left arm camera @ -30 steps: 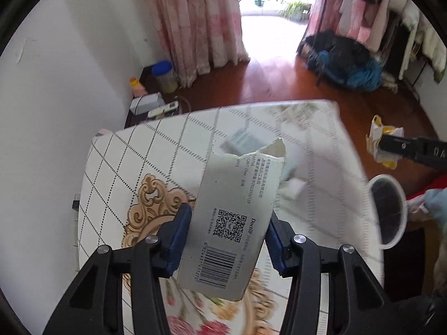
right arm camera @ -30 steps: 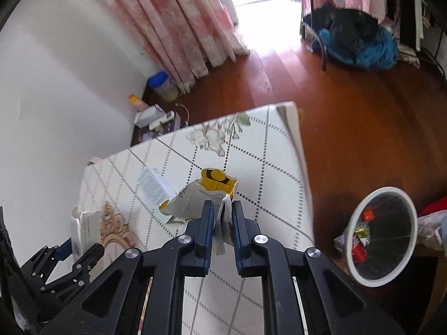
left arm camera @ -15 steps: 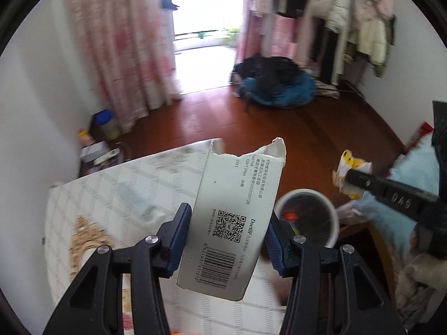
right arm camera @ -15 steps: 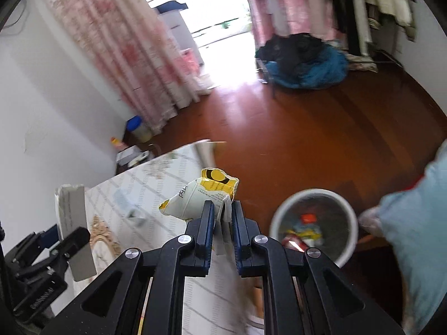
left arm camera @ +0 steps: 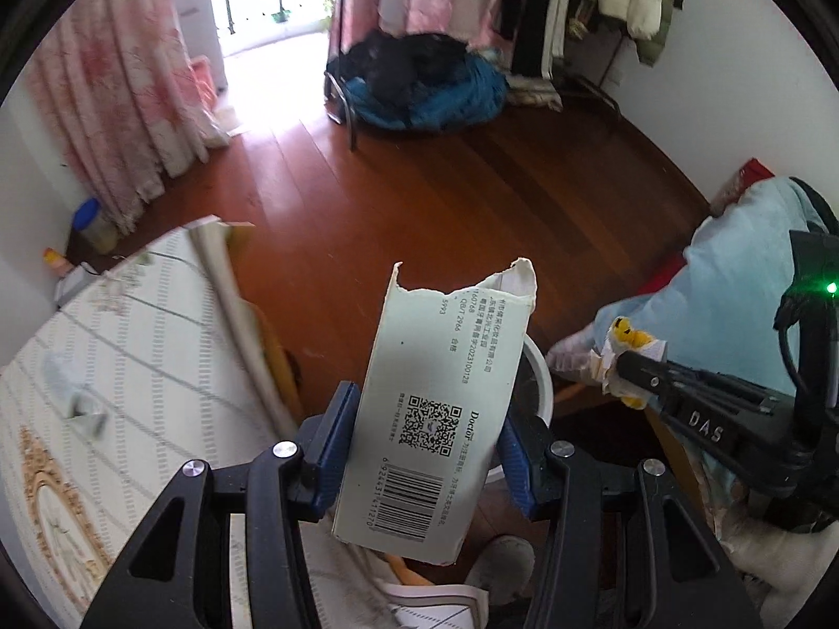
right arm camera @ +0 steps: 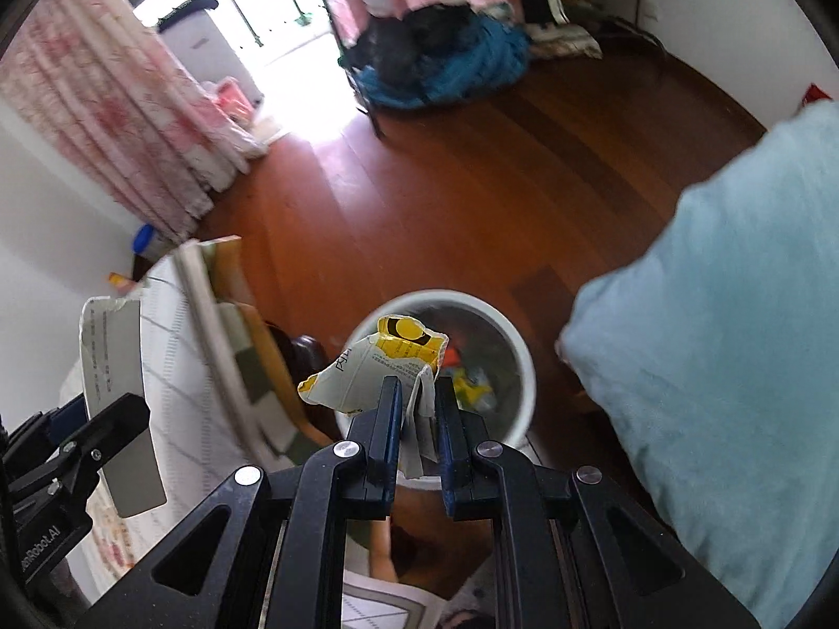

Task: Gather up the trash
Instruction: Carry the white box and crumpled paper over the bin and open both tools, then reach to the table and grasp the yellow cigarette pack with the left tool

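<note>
We swing both grippers off the worktop (left arm camera: pixel 131 346) toward the right, and the view now opens onto the wooden floor (left arm camera: pixel 472 199). The torn white carton (left arm camera: pixel 435 409) in our left gripper (left arm camera: pixel 427 445), earlier above the patterned cloth, now hangs past the worktop's edge, covering most of the white bin (right arm camera: pixel 516 367). The crumpled yellow wrapper (right arm camera: pixel 377 361) in our right gripper (right arm camera: pixel 417 409), a second ago over the worktop, now sits right over the bin's open mouth. A pale blue cushion (right arm camera: pixel 734 314) has come into view at the right.
</note>
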`<state>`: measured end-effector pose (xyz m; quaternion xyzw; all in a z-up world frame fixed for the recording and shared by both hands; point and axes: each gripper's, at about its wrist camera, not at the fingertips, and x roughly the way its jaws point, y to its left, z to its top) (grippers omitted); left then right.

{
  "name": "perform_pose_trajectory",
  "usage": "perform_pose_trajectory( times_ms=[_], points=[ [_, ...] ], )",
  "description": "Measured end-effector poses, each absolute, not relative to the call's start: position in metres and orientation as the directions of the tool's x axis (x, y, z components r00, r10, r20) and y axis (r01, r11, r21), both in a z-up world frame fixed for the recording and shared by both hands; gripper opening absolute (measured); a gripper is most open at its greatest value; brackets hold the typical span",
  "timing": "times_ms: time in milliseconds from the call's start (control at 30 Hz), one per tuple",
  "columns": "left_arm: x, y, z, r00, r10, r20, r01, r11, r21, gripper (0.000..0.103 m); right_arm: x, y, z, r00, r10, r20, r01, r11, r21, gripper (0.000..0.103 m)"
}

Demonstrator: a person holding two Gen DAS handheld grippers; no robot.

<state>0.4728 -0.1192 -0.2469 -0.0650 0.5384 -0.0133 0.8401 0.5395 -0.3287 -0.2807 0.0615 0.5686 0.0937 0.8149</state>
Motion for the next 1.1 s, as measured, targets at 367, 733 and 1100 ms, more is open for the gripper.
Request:
perform_pose_trajectory(
  times_ms=[367, 733, 1100],
  points=[
    [0.528, -0.132, -0.314, 0.265, -0.238, -0.935, -0.076, 0.961, -0.266, 0.052, 0.581, -0.344, -0.363, 0.234, 0.163, -0.958, -0.045, 0.987, 0.157, 0.013],
    [0.520, -0.109, -0.310, 0.261, -0.143, -0.955, -0.160, 0.969, -0.189, 0.094, 0.596, -0.344, -0.384, 0.200, 0.108, -0.974, -0.020, 0.994, 0.106, 0.066],
    [0.463, -0.037, -0.245, 0.368, 0.034, -0.929, -0.288, 0.954, -0.079, 0.094, 0.562, -0.301, -0.318, 0.257, 0.098, -0.962, -0.120, 0.990, 0.069, 0.100]
  ],
)
